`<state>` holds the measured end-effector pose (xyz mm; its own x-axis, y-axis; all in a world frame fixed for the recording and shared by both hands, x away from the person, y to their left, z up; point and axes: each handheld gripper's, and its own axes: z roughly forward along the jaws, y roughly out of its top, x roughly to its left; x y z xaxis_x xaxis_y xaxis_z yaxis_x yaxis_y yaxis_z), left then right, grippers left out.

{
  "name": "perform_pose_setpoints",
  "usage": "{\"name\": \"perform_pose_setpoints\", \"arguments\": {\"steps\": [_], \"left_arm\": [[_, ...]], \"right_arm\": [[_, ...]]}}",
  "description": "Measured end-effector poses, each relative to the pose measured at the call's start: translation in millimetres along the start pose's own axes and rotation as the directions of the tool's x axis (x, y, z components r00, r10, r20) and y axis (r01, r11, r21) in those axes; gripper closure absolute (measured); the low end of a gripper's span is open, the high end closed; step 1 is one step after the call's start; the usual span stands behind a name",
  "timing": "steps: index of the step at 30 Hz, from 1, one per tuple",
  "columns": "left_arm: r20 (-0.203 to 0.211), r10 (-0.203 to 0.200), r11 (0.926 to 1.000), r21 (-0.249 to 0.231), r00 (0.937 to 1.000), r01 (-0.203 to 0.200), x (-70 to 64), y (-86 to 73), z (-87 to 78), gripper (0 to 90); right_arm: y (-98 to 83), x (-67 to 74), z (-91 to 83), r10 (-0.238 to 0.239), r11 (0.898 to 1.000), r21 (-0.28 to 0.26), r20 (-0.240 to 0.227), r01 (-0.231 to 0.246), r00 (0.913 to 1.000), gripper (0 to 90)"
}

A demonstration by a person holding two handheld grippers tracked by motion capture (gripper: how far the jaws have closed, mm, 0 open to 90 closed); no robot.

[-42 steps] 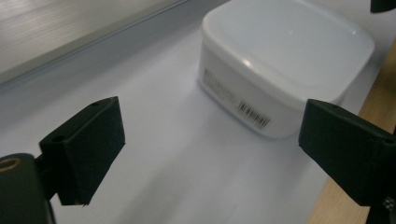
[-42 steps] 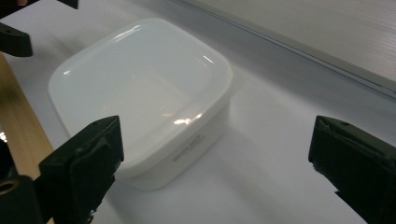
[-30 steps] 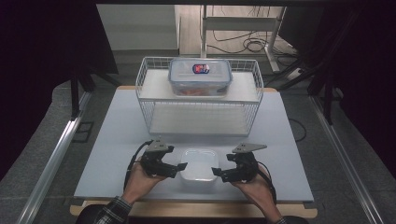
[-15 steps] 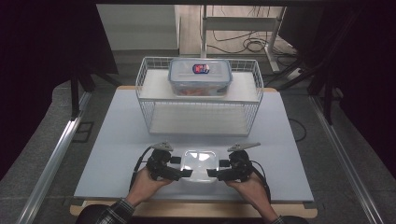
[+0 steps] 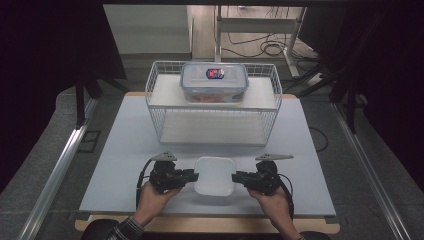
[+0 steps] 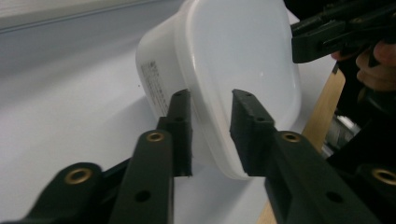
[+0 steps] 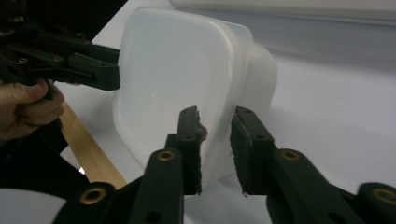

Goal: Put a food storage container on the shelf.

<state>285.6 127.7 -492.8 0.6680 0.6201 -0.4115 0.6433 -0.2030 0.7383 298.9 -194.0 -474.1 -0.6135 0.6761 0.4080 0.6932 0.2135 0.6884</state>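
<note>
Now both my claws have just been closing: left claw and right claw each pinch the white tub's rim, ready to lift.

Two claws, one white tub, one lidded container, one wire rack.

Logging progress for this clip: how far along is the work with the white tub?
Done: both tools have just been closing on the white tub, left tool and right tool each straddling a side wall. In hand: the grip; the tub sits on the table. Left, probably: lifting it, perhaps toward the wire rack holding a lidded container.
</note>
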Motion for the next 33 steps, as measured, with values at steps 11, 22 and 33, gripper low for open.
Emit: {"name": "perform_pose_setpoints", "arguments": {"steps": [11, 22, 33], "left_arm": [[-0.034, 0.017, 0.9995, -0.027, 0.9993, -0.018, -1.7, 5.1, -1.7, 79.7], [-0.054, 0.047, 0.9962, -0.071, 0.9974, -0.051, -4.6, 16.9, -13.9, 79.8], [-0.079, 0.090, 0.9901, -0.101, 0.9927, -0.098, -10.9, 41.0, -25.0, 79.8]], "right_arm": [[2.7, 4.8, -0.8, -0.059, 0.997, -0.042, 0.062, 0.062, 0.9963, 78.4], [14.7, 11.4, -4.5, -0.091, 0.992, -0.087, 0.059, 0.096, 0.9941, 78.3], [33.7, 15.6, -15.2, -0.127, 0.980, -0.148, 0.070, 0.136, 0.9895, 78.3]]}}
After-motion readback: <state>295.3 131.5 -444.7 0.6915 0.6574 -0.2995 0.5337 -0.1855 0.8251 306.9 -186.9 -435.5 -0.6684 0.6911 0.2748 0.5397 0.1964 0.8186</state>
